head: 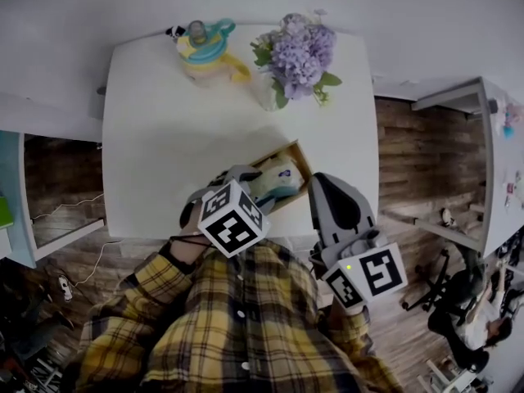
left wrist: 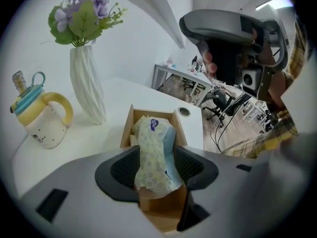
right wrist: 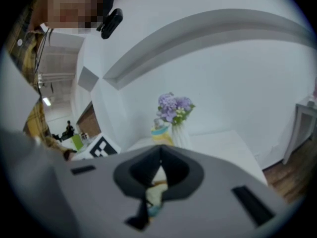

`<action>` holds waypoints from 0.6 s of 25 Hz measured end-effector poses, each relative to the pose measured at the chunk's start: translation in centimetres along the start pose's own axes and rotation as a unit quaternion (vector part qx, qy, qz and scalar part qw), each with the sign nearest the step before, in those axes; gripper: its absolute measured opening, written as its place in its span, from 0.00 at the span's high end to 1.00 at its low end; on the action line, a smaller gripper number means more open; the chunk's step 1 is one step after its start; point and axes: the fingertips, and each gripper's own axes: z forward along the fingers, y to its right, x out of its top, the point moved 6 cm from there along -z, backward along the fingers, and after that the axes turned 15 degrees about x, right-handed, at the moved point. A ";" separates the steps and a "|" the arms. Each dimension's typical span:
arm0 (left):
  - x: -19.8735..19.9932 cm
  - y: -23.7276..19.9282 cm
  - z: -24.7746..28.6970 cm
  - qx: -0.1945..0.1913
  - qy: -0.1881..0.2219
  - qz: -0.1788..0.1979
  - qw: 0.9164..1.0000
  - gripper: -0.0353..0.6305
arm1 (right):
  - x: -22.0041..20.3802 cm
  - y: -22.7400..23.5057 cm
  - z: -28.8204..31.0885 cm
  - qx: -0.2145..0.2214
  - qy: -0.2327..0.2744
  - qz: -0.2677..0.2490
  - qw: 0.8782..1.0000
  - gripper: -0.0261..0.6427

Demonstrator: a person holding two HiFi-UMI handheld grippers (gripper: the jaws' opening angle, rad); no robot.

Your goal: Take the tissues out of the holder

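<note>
— One white table [head: 164,154], one wooden holder [left wrist: 128,128] near its edge. Inside?
— Tissue packs. My left hand-held gripper [left wrist: 156,166] is clamped on a patterned pack [left wrist: 152,152] standing in it; my right hand-held gripper [right wrist: 160,150], jaws together, holds nothing.

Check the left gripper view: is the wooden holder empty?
No, a floral tissue pack stands in the wooden holder, between the jaws of the left gripper.

Soft, even light prevailed; a faint shadow lay on the white bench [head: 164,170] just ahead of the left tool [left wrist: 154,157]; lens edges bent and darkened.
</note>
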 end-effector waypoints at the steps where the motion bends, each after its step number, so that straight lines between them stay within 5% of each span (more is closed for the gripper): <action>1: -0.2 0.2 0.4 -0.002 -0.007 0.005 1.000 0.63 | -0.1 0.1 -0.1 -0.001 0.000 0.002 1.000 0.94; 15: -0.6 1.4 3.8 0.032 -0.070 0.088 0.993 0.63 | -0.8 1.3 -1.1 -0.012 0.004 0.014 1.000 0.94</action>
